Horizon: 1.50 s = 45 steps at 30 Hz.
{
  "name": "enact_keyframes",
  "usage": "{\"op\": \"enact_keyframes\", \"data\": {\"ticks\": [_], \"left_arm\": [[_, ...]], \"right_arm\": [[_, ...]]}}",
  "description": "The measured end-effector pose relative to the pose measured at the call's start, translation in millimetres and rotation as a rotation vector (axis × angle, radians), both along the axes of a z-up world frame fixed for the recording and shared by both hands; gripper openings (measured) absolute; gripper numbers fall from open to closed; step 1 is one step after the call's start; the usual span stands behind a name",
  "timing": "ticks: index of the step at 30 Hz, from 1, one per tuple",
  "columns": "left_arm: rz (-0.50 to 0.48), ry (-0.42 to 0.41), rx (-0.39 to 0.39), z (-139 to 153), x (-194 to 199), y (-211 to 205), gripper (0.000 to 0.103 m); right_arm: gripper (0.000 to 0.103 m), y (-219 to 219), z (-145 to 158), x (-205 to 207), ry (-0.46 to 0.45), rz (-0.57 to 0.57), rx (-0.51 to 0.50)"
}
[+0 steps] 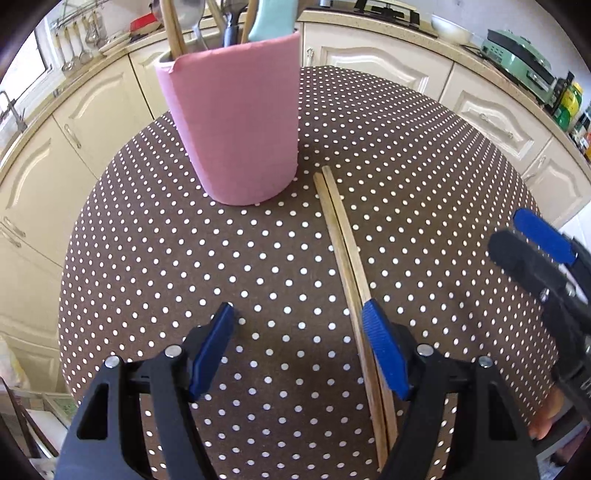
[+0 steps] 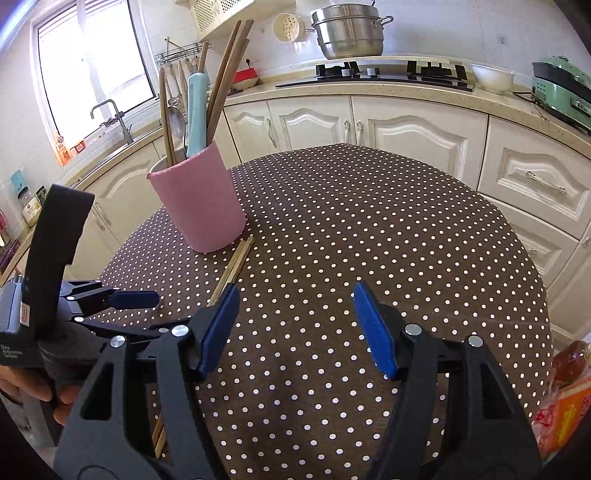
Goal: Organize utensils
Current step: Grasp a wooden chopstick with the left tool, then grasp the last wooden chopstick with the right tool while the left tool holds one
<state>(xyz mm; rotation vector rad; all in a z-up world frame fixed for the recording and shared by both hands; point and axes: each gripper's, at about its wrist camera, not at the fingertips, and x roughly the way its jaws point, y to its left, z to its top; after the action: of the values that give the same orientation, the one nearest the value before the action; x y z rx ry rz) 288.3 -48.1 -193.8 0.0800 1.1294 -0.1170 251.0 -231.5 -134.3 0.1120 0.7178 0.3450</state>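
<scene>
A pair of wooden chopsticks (image 1: 341,236) lies side by side on the brown polka-dot table (image 1: 184,258), just right of a pink utensil cup (image 1: 236,122). The cup holds more chopsticks, spoons and a pale blue handle. My left gripper (image 1: 301,325) hovers low over the near half of the pair, open. The sticks run along the inside of its right finger (image 1: 384,350) and pass beneath it, untouched by the pads. My right gripper (image 2: 295,306) is open over bare cloth, with nothing between its fingers. It also shows at the right edge of the left wrist view, right gripper (image 1: 517,240).
The pink cup (image 2: 201,206) stands near the table's far left edge, with the chopsticks (image 2: 236,258) beside it and the left gripper (image 2: 155,304) to their left. Cream cabinets (image 2: 406,133), a hob and a steel pot (image 2: 347,31) ring the table. Packaged food (image 2: 569,398) lies at the near right.
</scene>
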Motion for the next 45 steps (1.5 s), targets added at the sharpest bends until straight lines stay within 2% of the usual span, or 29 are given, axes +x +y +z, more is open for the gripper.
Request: {"op": "enact_keyframes", "data": {"ticks": [7, 10, 12, 14, 16, 17, 19, 20, 24, 29, 34, 36, 37, 38, 42, 45], "left_arm": [[-0.004, 0.019, 0.012, -2.9, 5.0, -2.0, 0.072], [-0.003, 0.012, 0.046, -7.4, 14.5, -8.3, 0.072], [0.003, 0.011, 0.039, -6.7, 16.8, -10.5, 0.069], [-0.008, -0.003, 0.022, -5.3, 16.4, -12.1, 0.061], [-0.009, -0.015, 0.012, -2.7, 15.8, -13.7, 0.041], [-0.008, -0.018, 0.006, -1.9, 14.4, -13.2, 0.035], [0.002, -0.024, -0.011, -0.2, 14.3, -10.8, 0.009], [0.007, -0.025, -0.025, -0.9, 13.2, -8.0, 0.006], [0.026, -0.058, -0.106, -0.2, 4.3, 5.6, 0.006], [0.036, -0.181, -0.167, 15.4, -28.1, 23.4, 0.006], [0.048, -0.319, -0.184, 35.8, -58.3, 35.2, 0.005], [0.056, -0.369, -0.196, 44.8, -74.4, 51.9, 0.005], [0.057, -0.392, -0.198, 47.9, -78.7, 56.6, 0.005], [0.056, -0.409, -0.202, 53.2, -85.6, 65.0, 0.005], [0.063, -0.473, -0.241, 67.2, -93.6, 82.8, 0.005], [0.059, -0.53, -0.262, 71.2, -97.2, 86.8, 0.005]], "right_arm": [[0.064, 2.9, 0.1, 4.4, 0.011, 0.01, -0.014], [0.064, 4.5, -1.0, 6.1, 0.023, 0.01, -0.01], [0.064, 4.6, -1.7, 6.4, 0.031, 0.011, -0.003], [0.064, 4.9, -3.0, 7.6, 0.041, 0.005, -0.01], [0.064, 6.2, -4.0, 7.8, 0.047, 0.004, -0.017], [0.064, 7.2, -4.5, 8.5, 0.052, 0.003, -0.021], [0.064, 9.1, -4.8, 10.1, 0.061, 0.003, -0.026], [0.064, 10.8, -5.0, 10.9, 0.068, 0.004, -0.03], [0.064, 22.0, -6.3, 14.4, 0.105, 0.018, -0.064], [0.064, 50.9, -12.2, 24.3, 0.205, 0.077, -0.125], [0.064, 78.0, -17.1, 31.3, 0.257, 0.126, -0.167], [0.064, 85.8, -17.8, 34.8, 0.275, 0.132, -0.187], [0.062, 89.5, -19.0, 36.2, 0.285, 0.137, -0.196], [0.055, 93.6, -19.8, 37.7, 0.298, 0.144, -0.208], [0.037, 105.5, -25.7, 44.3, 0.342, 0.163, -0.246], [0.031, 110.0, -29.6, 46.9, 0.353, 0.165, -0.266]]}}
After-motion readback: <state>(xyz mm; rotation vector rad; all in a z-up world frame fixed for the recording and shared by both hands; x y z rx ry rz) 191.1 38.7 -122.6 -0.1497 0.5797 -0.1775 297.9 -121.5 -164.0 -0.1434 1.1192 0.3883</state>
